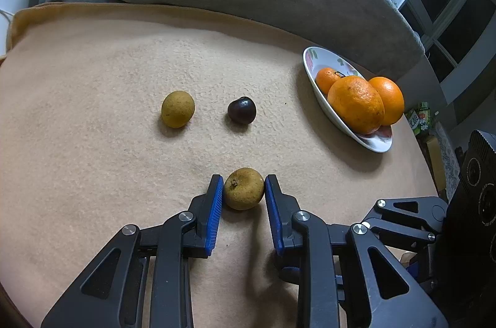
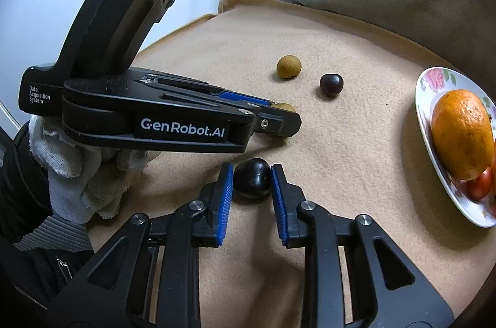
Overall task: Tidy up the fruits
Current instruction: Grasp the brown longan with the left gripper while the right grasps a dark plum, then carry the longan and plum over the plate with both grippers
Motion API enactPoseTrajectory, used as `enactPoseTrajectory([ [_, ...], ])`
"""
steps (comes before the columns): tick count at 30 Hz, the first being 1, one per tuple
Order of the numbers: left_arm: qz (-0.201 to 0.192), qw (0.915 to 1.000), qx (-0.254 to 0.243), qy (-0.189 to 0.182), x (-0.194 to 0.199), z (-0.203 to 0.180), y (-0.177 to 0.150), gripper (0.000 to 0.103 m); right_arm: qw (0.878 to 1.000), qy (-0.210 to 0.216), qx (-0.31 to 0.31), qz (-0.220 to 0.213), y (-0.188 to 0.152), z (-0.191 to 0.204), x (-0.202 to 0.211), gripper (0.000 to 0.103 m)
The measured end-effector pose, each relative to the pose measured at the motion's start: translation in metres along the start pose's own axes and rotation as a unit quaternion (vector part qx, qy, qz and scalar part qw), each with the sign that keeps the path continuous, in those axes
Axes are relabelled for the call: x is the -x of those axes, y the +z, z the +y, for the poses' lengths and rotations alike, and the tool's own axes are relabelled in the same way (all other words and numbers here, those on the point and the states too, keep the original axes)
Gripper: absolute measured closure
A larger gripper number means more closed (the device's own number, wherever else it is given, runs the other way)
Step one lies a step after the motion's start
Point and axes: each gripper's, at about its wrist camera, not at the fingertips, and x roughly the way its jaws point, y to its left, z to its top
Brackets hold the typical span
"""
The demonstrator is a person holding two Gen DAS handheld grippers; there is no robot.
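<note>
Yellow-brown fruit (image 1: 243,188) is clamped between left gripper (image 1: 244,188) jaws on the tan blanket (image 1: 93,111), near the plate (image 1: 313,58) of oranges (image 1: 356,103); dark fruit (image 2: 251,177) beside it is clamped in right gripper (image 2: 252,177) jaws

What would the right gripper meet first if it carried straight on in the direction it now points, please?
The right gripper is already shut on a dark round fruit, so that comes first. Since the gripper tilts downward, the tan blanket under the fruit would probably follow; depth is hard to judge here.
</note>
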Motion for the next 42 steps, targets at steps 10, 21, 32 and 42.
enactPoseTrajectory([
  [10,-0.010,0.9999,0.000,0.002,0.008,-0.004,0.006,0.077,0.999,0.000,-0.024,-0.031,-0.005,-0.012,0.030,0.078],
  [21,-0.029,0.9994,-0.019,-0.007,0.011,-0.026,0.031,0.077,0.994,-0.038,-0.062,-0.080,-0.013,-0.048,0.085,0.078],
  [32,-0.041,0.9980,-0.038,-0.029,-0.001,-0.059,0.064,0.077,0.984,-0.083,-0.093,-0.128,0.001,-0.098,0.129,0.078],
  [42,-0.035,0.9971,-0.053,-0.042,-0.029,-0.083,0.090,0.077,0.977,-0.116,-0.114,-0.135,0.026,-0.146,0.130,0.078],
])
